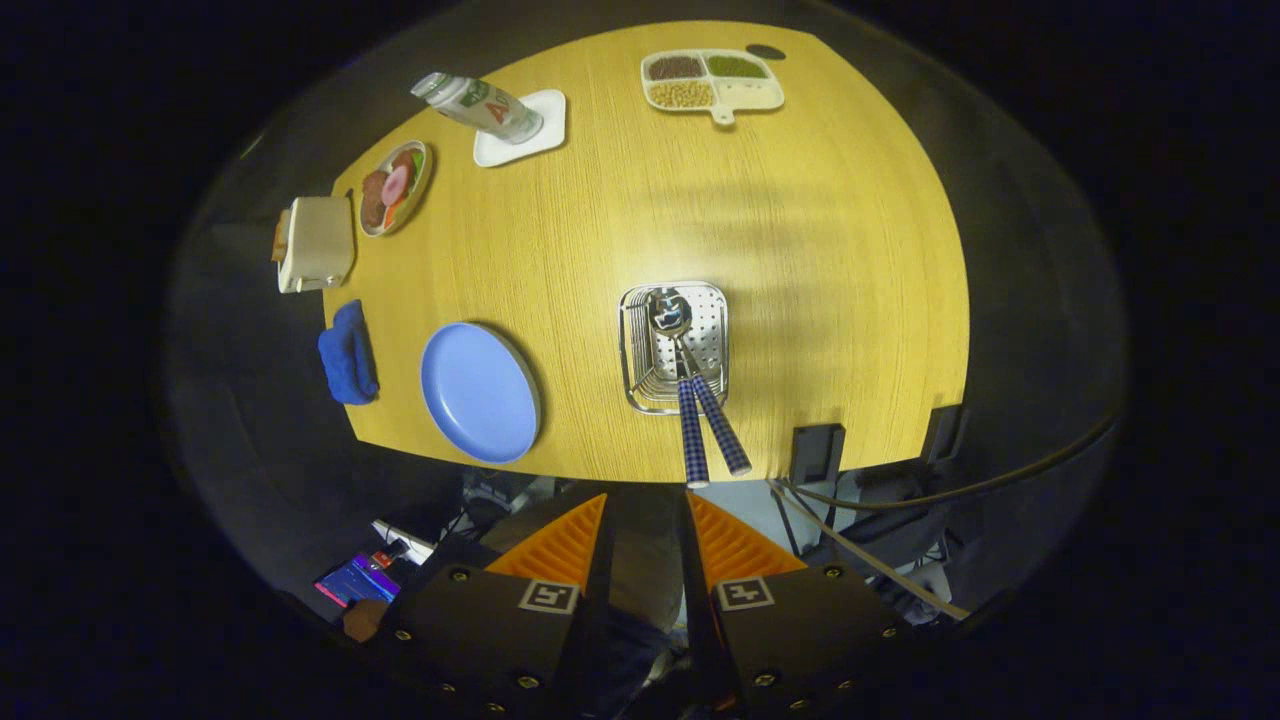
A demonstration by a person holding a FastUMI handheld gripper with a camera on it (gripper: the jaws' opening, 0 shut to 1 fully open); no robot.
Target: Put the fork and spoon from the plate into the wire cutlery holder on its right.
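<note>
Fork (690, 430) and spoon (700, 375) stand in the wire holder (675, 347), right of the bare plate (478, 392). Fingers (645, 540) hang parted, holding nothing. Stiff, light cutlery; patterned handles look like the best hold.

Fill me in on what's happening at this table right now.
A person is working with a hand-held gripper, held high above the wooden table. Its fingers are close together with a narrow gap and hold nothing. Beyond them, the fork and spoon already stand in the wire cutlery holder, patterned handles leaning out toward the gripper. The blue plate to the holder's left is bare, so the cutlery job looks done.
</note>
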